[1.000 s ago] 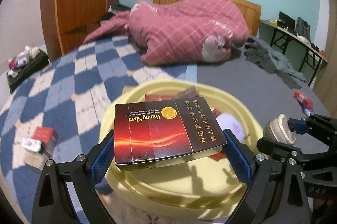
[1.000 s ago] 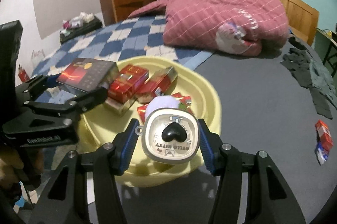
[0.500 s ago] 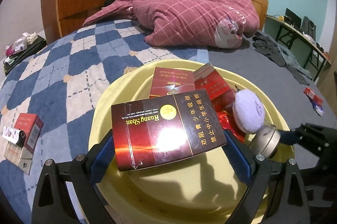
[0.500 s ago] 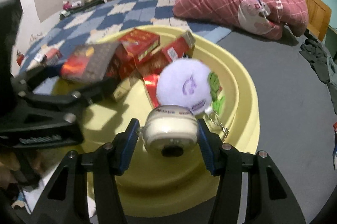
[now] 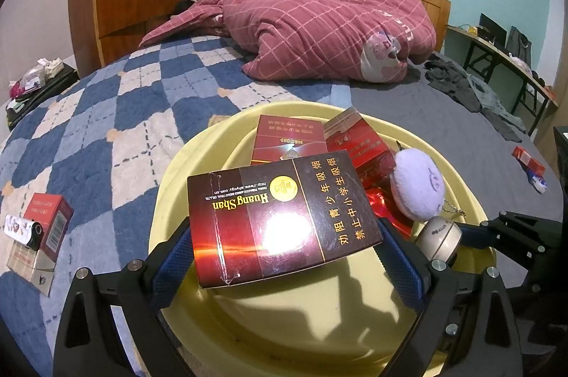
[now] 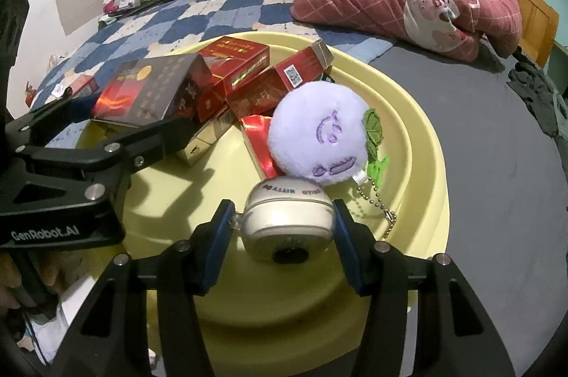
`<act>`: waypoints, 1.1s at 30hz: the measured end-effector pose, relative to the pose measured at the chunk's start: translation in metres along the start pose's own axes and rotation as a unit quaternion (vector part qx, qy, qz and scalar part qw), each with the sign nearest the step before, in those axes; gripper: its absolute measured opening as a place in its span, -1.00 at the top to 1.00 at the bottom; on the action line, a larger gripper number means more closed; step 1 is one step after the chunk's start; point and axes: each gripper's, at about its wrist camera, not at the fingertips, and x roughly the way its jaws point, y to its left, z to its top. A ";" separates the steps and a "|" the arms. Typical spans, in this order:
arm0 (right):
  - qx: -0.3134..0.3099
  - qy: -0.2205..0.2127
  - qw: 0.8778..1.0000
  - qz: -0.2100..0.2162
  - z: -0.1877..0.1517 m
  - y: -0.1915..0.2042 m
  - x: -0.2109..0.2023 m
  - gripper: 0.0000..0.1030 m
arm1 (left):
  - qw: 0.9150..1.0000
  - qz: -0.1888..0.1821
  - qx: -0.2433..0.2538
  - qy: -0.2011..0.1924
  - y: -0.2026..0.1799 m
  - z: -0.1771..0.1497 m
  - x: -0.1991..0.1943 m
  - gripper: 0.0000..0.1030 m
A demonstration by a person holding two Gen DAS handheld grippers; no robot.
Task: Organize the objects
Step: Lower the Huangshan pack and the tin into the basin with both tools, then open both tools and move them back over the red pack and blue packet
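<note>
1. Left tongs (image 5: pixel 284 256), spread wide, clamp a glossy dark cardboard carton (image 5: pixel 280 220) above the round yellow plastic basin (image 5: pixel 170 185).
2. Right tongs (image 6: pixel 280 231) grip a smooth rounded cream case (image 6: pixel 287 217) inside the basin, touching a fuzzy lilac plush ball (image 6: pixel 319 132).

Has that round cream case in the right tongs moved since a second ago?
Yes. The cream case, gripped by the right tongs, has come down and forward: earlier it sat over the near rim of the yellow basin, now it hangs inside, beside the purple plush.
</note>
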 end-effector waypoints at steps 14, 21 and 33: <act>-0.023 -0.003 1.000 -0.018 -0.001 0.009 0.000 -0.62 | 1.000 -0.002 -0.009 -0.015 0.001 0.000 -0.008 -0.99; -0.010 -0.034 0.999 -0.022 0.002 0.007 -0.025 -1.00 | 0.999 -0.003 -0.019 -0.037 0.002 0.000 -0.024 -0.99; 0.016 -0.059 0.997 -0.051 -0.013 -0.015 -0.090 -1.00 | 0.998 -0.006 -0.023 -0.055 -0.014 0.006 -0.072 -0.99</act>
